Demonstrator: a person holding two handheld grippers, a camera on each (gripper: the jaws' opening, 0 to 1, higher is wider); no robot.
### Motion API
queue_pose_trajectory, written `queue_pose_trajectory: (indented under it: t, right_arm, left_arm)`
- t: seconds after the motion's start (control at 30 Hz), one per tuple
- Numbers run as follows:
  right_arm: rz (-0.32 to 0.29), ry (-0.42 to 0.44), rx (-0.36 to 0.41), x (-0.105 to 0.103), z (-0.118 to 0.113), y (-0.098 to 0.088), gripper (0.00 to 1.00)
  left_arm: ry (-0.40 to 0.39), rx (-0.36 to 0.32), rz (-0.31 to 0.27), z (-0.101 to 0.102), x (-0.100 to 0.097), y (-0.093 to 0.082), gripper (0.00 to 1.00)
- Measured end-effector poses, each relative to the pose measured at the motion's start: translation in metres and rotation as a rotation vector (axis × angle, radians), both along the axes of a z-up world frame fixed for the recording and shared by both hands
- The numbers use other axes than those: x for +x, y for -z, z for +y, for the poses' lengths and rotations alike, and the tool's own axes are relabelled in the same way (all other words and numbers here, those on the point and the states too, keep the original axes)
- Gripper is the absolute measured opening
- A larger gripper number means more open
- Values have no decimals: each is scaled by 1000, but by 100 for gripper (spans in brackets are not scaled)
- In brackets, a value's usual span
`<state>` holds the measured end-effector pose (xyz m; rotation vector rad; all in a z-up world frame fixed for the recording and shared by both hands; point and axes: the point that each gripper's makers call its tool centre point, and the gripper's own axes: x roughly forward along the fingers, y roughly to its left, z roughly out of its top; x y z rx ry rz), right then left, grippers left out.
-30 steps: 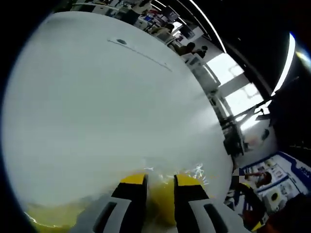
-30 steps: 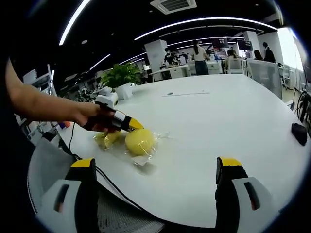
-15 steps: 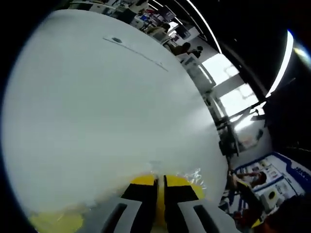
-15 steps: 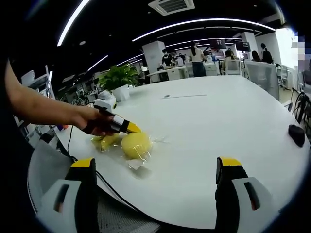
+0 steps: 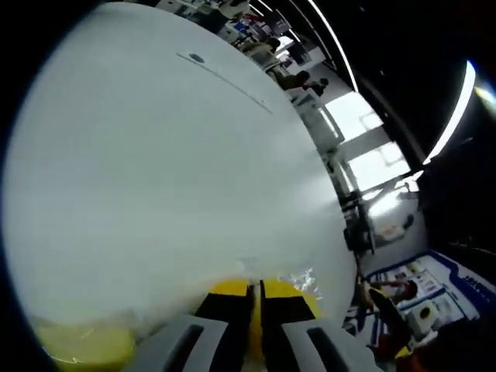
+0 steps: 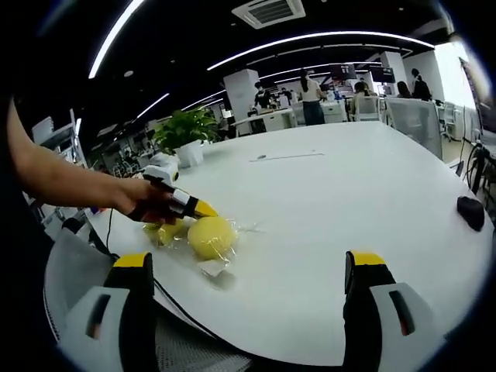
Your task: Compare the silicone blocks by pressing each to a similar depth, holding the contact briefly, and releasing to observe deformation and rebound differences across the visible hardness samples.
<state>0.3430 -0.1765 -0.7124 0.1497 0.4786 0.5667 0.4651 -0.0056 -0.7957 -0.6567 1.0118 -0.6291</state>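
Observation:
A round yellow silicone block (image 6: 211, 236) in clear plastic wrap lies on the white table (image 6: 325, 194) near its front left edge. A second, flatter yellow piece (image 6: 163, 231) lies just left of it. The left gripper (image 6: 203, 209), held in a person's hand, is shut, and its yellow tips rest against the round block's upper left side. In the left gripper view, the left gripper (image 5: 256, 291) has its jaws together over the round block (image 5: 298, 293), with the flatter piece (image 5: 85, 345) at the lower left. The right gripper (image 6: 249, 267) hangs open above the near table edge, holding nothing.
A small black object (image 6: 470, 211) lies at the table's right edge. A potted plant (image 6: 186, 132) stands at the far left corner. A mesh chair back (image 6: 186, 341) sits below the near edge. A thin cable (image 6: 112, 232) hangs off the left side. People stand far behind.
The left gripper's jaws stood apart over the round block one second ago and have closed together; they stay shut now. The right gripper has held still and open.

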Motion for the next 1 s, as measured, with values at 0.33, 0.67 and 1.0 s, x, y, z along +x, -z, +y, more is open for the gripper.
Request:
queue_pose_trajectory:
  t: [0.33,0.67,1.0]
  right_arm:
    - [-15,-19,-7,4,7,-6,96]
    - [-18,-34,-3,2,11,-6,96]
    - [-17,-55,-1,2,18,-6,96]
  left_arm:
    - [-6,-72,-23,-6,-6,-19,0]
    - [8,-110,-113,-10,-13,-41,0]
    - [-10,-138,-217,-13,-9,-73,0]
